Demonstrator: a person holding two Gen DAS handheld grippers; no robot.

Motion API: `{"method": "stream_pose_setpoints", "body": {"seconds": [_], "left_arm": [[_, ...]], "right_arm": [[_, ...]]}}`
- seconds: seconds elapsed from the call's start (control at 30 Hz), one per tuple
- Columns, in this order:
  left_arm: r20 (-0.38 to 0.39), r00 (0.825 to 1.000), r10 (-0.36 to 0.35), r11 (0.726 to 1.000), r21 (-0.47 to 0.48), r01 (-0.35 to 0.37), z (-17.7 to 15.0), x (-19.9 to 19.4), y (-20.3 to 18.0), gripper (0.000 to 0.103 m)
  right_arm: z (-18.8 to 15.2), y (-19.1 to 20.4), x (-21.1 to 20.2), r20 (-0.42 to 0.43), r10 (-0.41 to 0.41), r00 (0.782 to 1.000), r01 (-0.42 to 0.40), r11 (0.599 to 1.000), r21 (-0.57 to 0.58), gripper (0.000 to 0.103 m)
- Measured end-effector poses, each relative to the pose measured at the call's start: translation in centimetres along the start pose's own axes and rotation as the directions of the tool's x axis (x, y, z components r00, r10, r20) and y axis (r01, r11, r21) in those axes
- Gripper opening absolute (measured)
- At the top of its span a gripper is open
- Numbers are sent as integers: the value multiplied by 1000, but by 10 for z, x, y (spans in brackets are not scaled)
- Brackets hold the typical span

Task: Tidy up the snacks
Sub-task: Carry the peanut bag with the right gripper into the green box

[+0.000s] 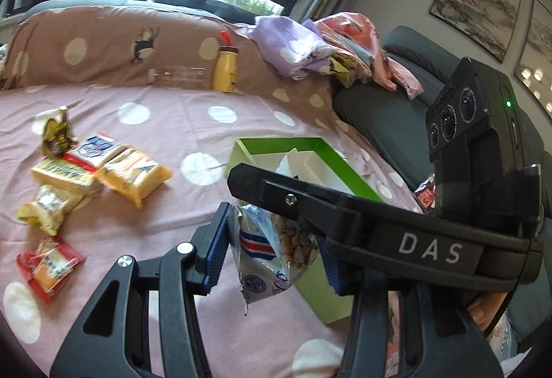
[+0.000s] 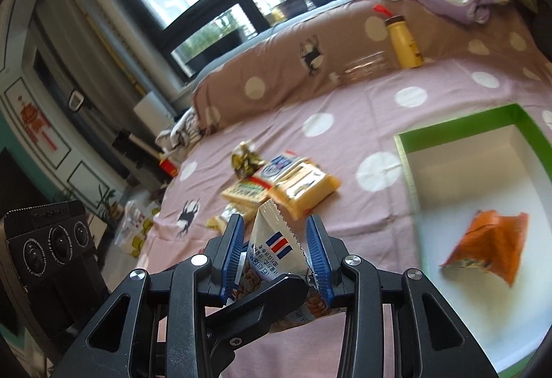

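Observation:
A white snack packet with a red and blue mark (image 1: 272,250) sits between the blue pads of my left gripper (image 1: 272,246), which is shut on it. The same packet (image 2: 276,250) sits between the pads of my right gripper (image 2: 276,252), also shut on it. Both grippers hold it above the pink dotted sheet, next to the green box (image 1: 321,150). The box (image 2: 465,126) has a white inside with an orange packet (image 2: 490,240) in it. A pile of yellow and white snack packets (image 1: 103,171) lies to the left on the sheet and also shows in the right wrist view (image 2: 286,184).
A red packet (image 1: 48,265) lies near the front left. A yellow bottle (image 1: 226,69) and a clear bottle (image 1: 179,76) rest against the brown pillow. Crumpled clothes (image 1: 310,46) lie on a grey sofa arm at the right.

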State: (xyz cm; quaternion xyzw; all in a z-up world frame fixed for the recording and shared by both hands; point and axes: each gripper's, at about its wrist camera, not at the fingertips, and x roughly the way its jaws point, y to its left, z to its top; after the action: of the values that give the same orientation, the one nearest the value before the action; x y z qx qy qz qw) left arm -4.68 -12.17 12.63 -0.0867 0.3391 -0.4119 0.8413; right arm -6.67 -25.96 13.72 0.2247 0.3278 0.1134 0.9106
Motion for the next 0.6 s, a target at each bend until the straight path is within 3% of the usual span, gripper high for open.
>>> {"method": "stream_pose_setpoints", "body": {"seconds": [0.37,0.6], "left_arm": [[-118,988,-96,993,59,103,17,71,-47,47],[-176,980,-93,992,63,105,19,100,-58,46]], "right_arm": [[11,-77,-31,47,-78,996,67,979,192,41],[13,-111,-27,21,-83,996,74,958,278,41]]}}
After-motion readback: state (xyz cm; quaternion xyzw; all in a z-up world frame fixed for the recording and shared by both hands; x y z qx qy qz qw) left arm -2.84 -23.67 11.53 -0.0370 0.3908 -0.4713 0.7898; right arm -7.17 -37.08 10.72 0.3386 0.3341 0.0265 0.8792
